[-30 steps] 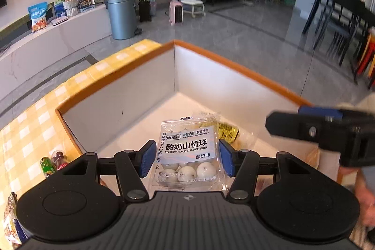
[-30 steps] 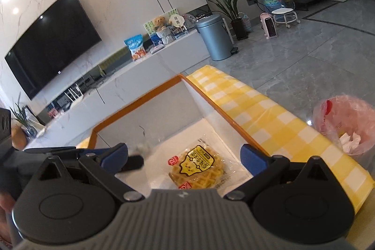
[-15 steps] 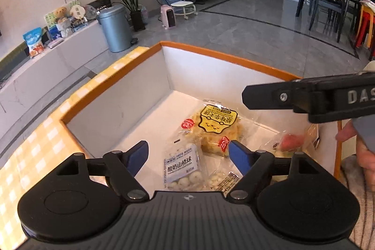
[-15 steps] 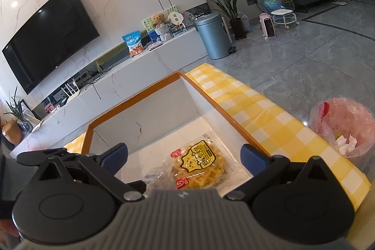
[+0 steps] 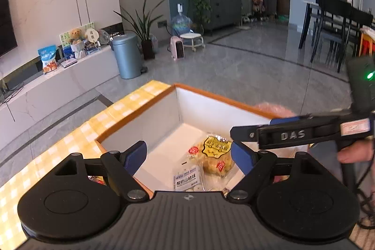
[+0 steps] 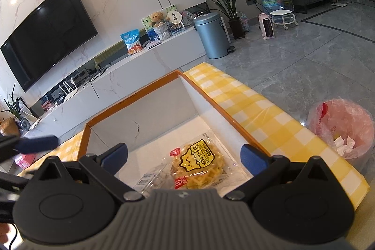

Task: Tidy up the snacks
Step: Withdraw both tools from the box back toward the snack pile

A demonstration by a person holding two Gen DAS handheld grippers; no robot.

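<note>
The left gripper [image 5: 188,157] hangs above the near edge of the box [image 5: 150,123], pointing down into it; its jaws have just been opening and now stand wide with nothing between them. Directly below and just ahead lies the white packet of hawthorn balls [image 5: 187,179] on the box floor, long axis running away from the gripper. Touching its far right corner is the yellow waffle pack [image 5: 216,156], nearer the middle of the floor. The right gripper [image 6: 184,157] hovers over the same box, spread wide and empty, with the waffle pack straight ahead between its fingers. The box stands on a yellow checked tablecloth [image 6: 253,109]. More snacks [image 5: 95,179] show by the cloth's near left side, so the left hand looks the nearer one for fetching them.
</note>
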